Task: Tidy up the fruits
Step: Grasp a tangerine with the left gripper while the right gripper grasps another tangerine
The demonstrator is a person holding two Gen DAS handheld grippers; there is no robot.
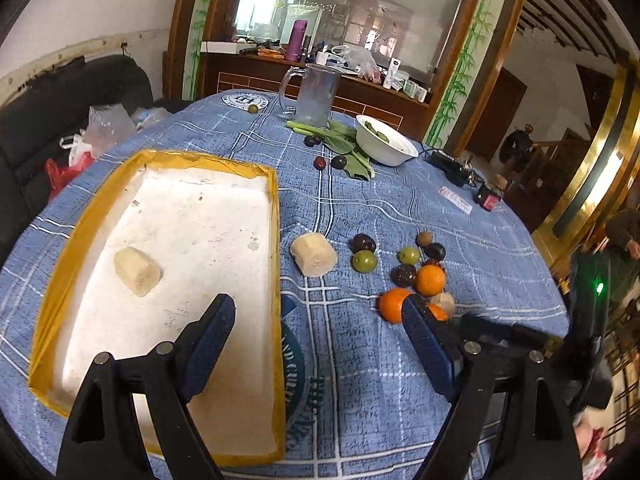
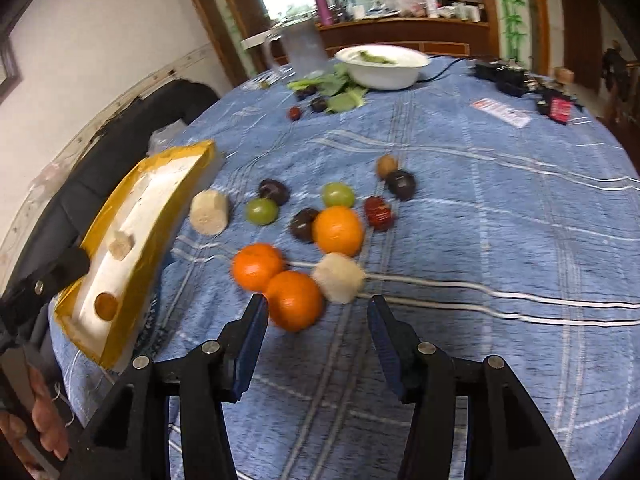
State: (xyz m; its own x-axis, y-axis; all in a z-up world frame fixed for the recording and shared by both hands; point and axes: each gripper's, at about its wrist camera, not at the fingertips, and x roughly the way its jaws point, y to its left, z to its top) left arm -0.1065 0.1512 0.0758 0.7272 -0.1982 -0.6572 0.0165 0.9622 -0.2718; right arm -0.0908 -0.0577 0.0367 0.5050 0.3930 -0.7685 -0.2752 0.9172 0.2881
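Observation:
A foam tray with a yellow rim (image 1: 276, 240) lies at the left and holds one pale banana chunk (image 1: 138, 270). In the right wrist view a brown round fruit (image 2: 106, 306) also lies in the tray (image 2: 132, 280). A second banana chunk (image 1: 314, 254) rests on the blue cloth beside it. Right of that lie dark plums (image 1: 363, 243), green fruits (image 1: 364, 261) and oranges (image 1: 430, 280). My left gripper (image 1: 318, 308) hangs open over the tray's right rim, holding nothing. My right gripper (image 2: 317, 306) is open; the nearest orange (image 2: 294, 300) sits at its tips, close to the left finger (image 2: 252, 320).
A white bowl (image 1: 386, 146), leafy greens (image 1: 344, 142) and a glass mug (image 1: 316, 96) stand at the table's far side. A black adapter (image 1: 452, 166) and a small box (image 1: 489, 197) lie at the right. A dark sofa with bags (image 1: 80, 148) is left of the table.

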